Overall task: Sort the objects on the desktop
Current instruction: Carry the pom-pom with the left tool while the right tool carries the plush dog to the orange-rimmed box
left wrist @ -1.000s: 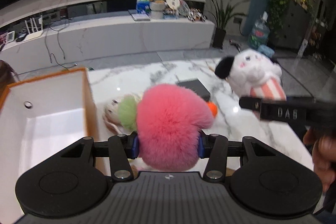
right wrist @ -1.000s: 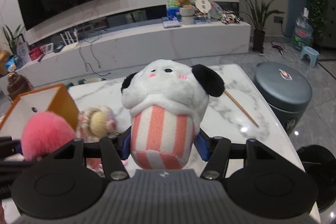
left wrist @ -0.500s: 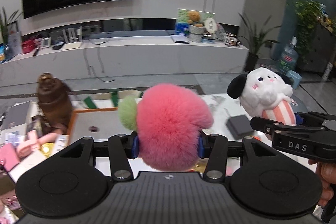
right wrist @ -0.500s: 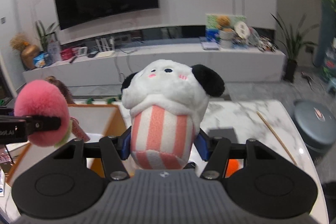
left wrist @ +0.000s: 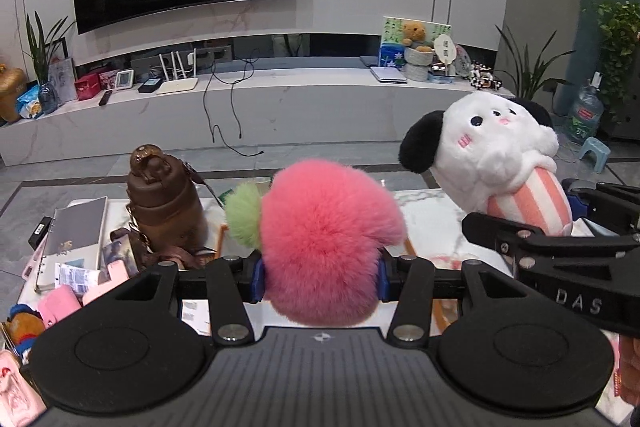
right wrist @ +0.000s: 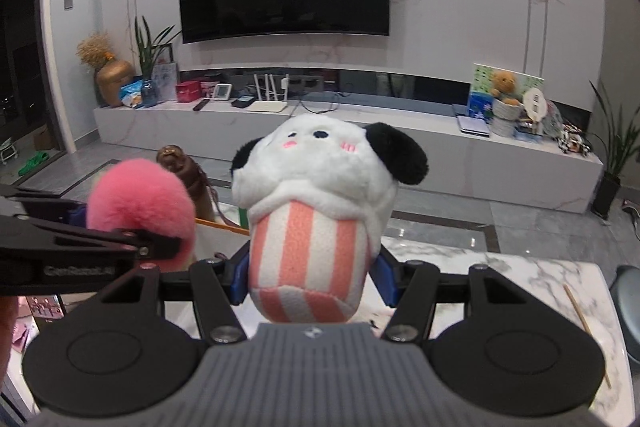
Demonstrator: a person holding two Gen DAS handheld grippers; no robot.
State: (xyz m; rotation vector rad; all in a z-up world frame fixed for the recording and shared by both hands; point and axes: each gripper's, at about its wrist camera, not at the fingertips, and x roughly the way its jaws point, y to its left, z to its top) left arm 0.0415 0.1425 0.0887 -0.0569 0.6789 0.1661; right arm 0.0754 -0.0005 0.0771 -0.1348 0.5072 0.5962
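My left gripper (left wrist: 320, 281) is shut on a fluffy pink plush with a green tuft (left wrist: 324, 239) and holds it up above the marble table (left wrist: 424, 219). My right gripper (right wrist: 310, 281) is shut on a white panda plush with a pink-striped cup body (right wrist: 316, 211), also raised. Each shows in the other's view: the panda plush (left wrist: 492, 163) at the right of the left wrist view, the pink plush (right wrist: 138, 199) at the left of the right wrist view. The orange edge of a box (right wrist: 218, 225) shows just behind the plushes.
A brown water bottle (left wrist: 164, 207) stands on the table at the left, beside a notebook (left wrist: 74, 231) and pink cards and small items (left wrist: 60, 303). A thin stick (right wrist: 580, 315) lies at the table's right. A TV wall and a long low shelf lie beyond.
Both grippers have lifted and tilted up with their plushes still held. The views now look over the table toward the TV wall, and the open white box has dropped almost out of sight.
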